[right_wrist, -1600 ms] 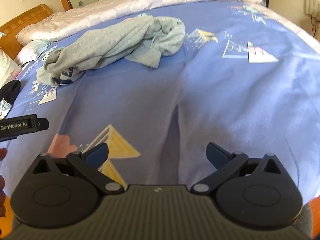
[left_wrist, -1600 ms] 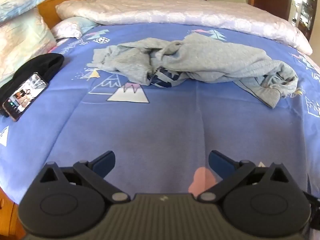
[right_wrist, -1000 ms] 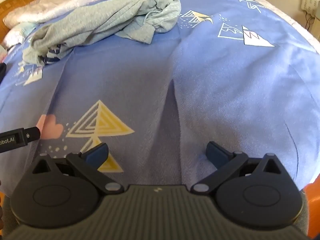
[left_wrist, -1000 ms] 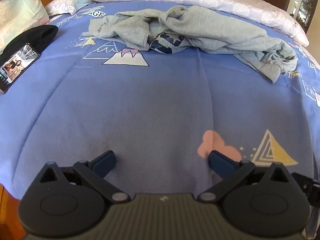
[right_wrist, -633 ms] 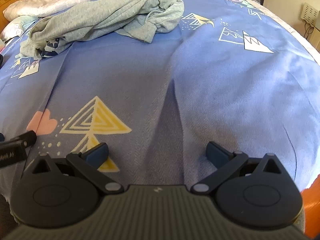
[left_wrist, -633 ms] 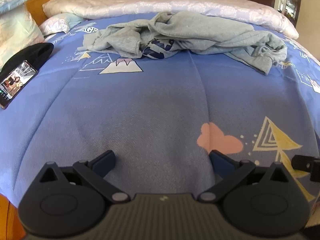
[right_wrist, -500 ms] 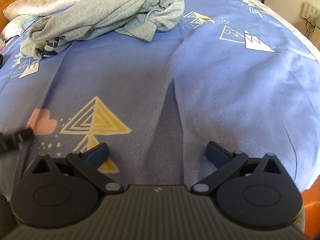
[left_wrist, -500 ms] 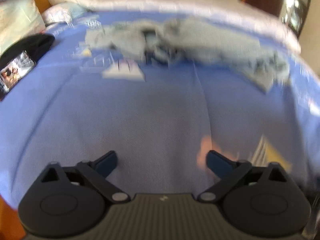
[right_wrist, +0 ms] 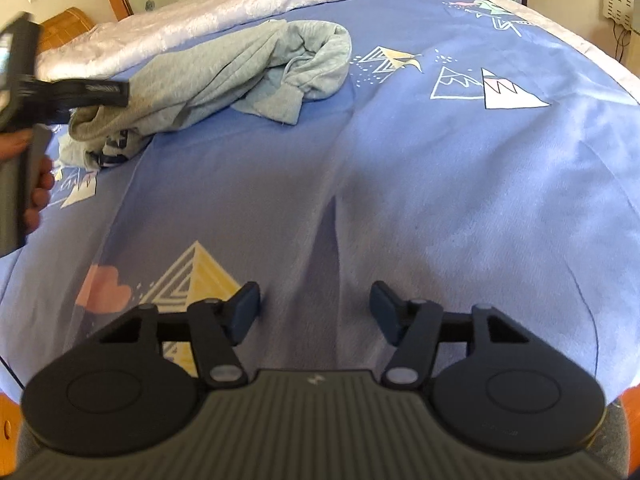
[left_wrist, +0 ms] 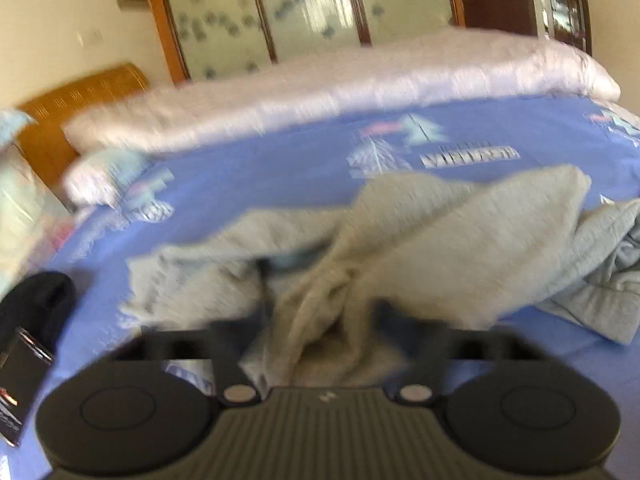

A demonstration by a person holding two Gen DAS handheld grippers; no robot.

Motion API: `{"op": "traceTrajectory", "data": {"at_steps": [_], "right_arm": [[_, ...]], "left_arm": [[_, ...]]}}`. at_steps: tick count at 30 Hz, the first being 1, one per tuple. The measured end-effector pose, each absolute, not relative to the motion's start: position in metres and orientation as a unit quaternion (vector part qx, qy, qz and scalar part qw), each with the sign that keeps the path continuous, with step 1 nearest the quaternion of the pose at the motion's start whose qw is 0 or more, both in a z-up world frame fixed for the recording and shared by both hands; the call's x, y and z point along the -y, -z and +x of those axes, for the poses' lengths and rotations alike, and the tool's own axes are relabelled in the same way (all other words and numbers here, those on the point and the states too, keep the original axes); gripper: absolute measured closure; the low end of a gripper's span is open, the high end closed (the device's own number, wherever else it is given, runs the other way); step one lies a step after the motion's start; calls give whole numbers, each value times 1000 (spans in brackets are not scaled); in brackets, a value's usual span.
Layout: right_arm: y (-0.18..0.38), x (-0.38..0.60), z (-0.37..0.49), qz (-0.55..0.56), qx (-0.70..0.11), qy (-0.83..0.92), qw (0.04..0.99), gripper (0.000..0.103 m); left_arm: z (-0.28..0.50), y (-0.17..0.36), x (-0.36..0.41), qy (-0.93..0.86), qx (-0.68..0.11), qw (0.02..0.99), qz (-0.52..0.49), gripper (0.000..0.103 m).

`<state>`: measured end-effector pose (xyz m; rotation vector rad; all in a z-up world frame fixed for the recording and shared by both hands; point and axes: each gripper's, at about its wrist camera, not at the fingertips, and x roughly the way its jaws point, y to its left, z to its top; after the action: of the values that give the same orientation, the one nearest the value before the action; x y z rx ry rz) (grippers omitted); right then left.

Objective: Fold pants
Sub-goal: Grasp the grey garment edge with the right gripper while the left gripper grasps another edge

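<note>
The left claw [left_wrist: 320, 332] has gray fabric of the pants [left_wrist: 440, 248] bunched between its fingers, which look drawn in on the cloth, though that view is blurred by motion; from the right wrist view the same claw [right_wrist: 104, 94] sits at the left end of the pants [right_wrist: 224, 72] with a fold of fabric raised at its tip. The right claw [right_wrist: 314, 312] hovers low over bare bedspread with its fingers apart and nothing between them, well apart from the garment. The pants lie crumpled across the far part of the blue patterned bed [right_wrist: 440, 168], with a rolled end toward the right. Beyond them runs a pale quilt [left_wrist: 340, 88] along the far side of the bed. At the left edge lie a black cloth [left_wrist: 36, 300] and, just beside it, a phone [left_wrist: 20, 384].
</note>
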<state>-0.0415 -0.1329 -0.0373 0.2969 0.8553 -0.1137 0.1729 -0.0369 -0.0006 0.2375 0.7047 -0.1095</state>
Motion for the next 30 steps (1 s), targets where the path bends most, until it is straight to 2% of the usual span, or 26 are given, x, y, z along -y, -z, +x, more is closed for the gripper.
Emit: {"op": "traceTrajectory", "data": {"at_steps": [2, 6, 13, 16, 17, 18, 20, 21, 25, 26, 28, 29, 30], "right_arm": [[35, 133, -39, 140, -407, 54, 901, 43], [24, 138, -31, 148, -388, 44, 909, 46], [-5, 165, -15, 271, -343, 0, 899, 46], [-16, 170, -7, 289, -325, -2, 900, 44], [-19, 169, -5, 291, -321, -7, 901, 44], [-20, 164, 0, 285, -324, -16, 902, 36], [-15, 153, 12, 259, -339, -27, 904, 24], [-9, 145, 17, 243, -346, -22, 906, 21], [28, 125, 46, 230, -411, -23, 882, 21], [39, 119, 51, 227, -431, -23, 873, 27], [45, 112, 49, 196, -431, -17, 881, 57], [42, 110, 48, 176, -427, -23, 887, 88], [39, 113, 46, 175, -422, -25, 889, 88]], "left_arm": [[161, 0, 29, 95, -359, 926, 76, 94], [103, -12, 30, 206, -327, 921, 48, 95], [-6, -19, 27, 449, -312, 837, -17, 94], [-29, -18, 9, 514, -311, 799, -24, 85], [-33, -19, 1, 521, -303, 798, -22, 78], [-36, -21, -9, 522, -293, 801, -21, 70], [-27, -25, -34, 496, -282, 820, -35, 64], [-19, -28, -44, 474, -285, 832, -47, 64], [34, -32, -91, 348, -317, 877, -99, 61], [48, -32, -99, 315, -322, 886, -106, 54], [84, -33, -109, 238, -335, 905, -109, 44], [102, -32, -114, 204, -343, 911, -109, 37], [121, -30, -118, 176, -348, 915, -105, 28]]}}
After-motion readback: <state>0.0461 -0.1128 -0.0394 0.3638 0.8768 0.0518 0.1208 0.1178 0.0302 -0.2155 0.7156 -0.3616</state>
